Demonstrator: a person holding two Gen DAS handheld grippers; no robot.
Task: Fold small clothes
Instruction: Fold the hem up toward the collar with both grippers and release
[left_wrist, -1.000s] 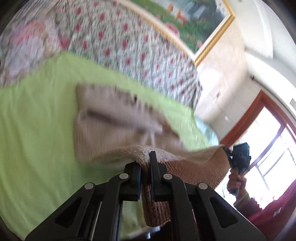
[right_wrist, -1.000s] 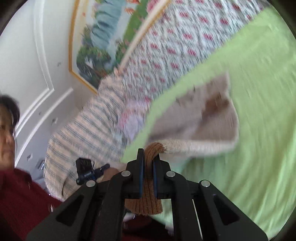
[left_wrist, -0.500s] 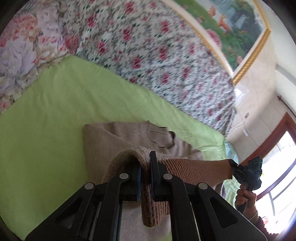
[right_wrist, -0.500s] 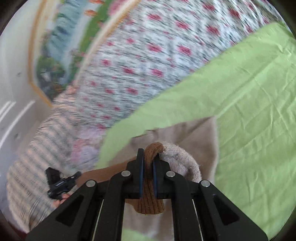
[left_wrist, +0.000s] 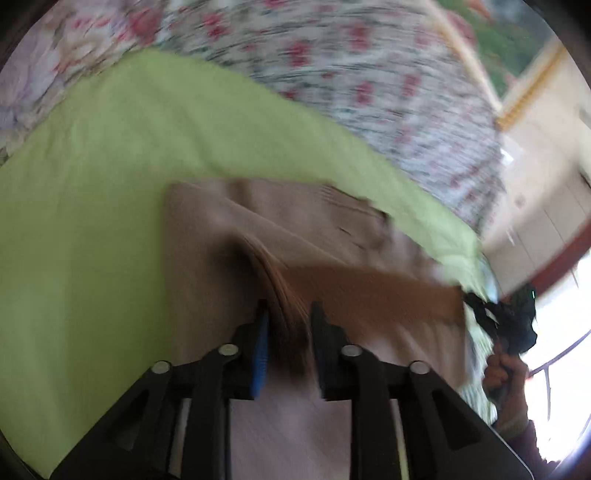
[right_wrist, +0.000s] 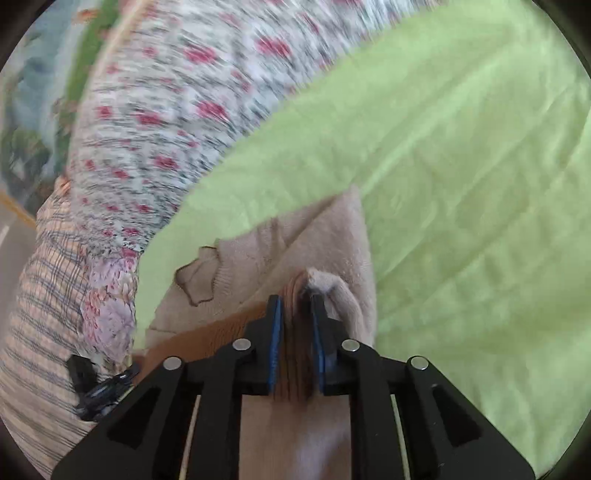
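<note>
A beige knit sweater (left_wrist: 221, 229) lies on the green sheet (left_wrist: 92, 221), its brown ribbed hem (left_wrist: 369, 291) folded up over the body toward the collar. My left gripper (left_wrist: 288, 310) is at the hem's left corner, jaws opening, and the hem still stands in the gap between the pads. My right gripper (right_wrist: 295, 299) is at the other corner of the hem (right_wrist: 207, 336), also opening with the ribbing between its pads. The sweater (right_wrist: 332, 240) shows its collar at left in the right wrist view. Each gripper appears in the other's view: right (left_wrist: 509, 314), left (right_wrist: 99, 387).
A floral quilt (left_wrist: 369, 74) is bunched along the far side of the sheet (right_wrist: 461, 184). A striped blanket (right_wrist: 37, 295) lies at the left in the right wrist view. A gold-framed painting (left_wrist: 524, 85) hangs on the wall, and a bright window (left_wrist: 561, 369) is at the right.
Both grippers carried the hem forward and down onto the sweater's body. Their jaws, shut on the hem before, now stand apart with the hem loose between them.
</note>
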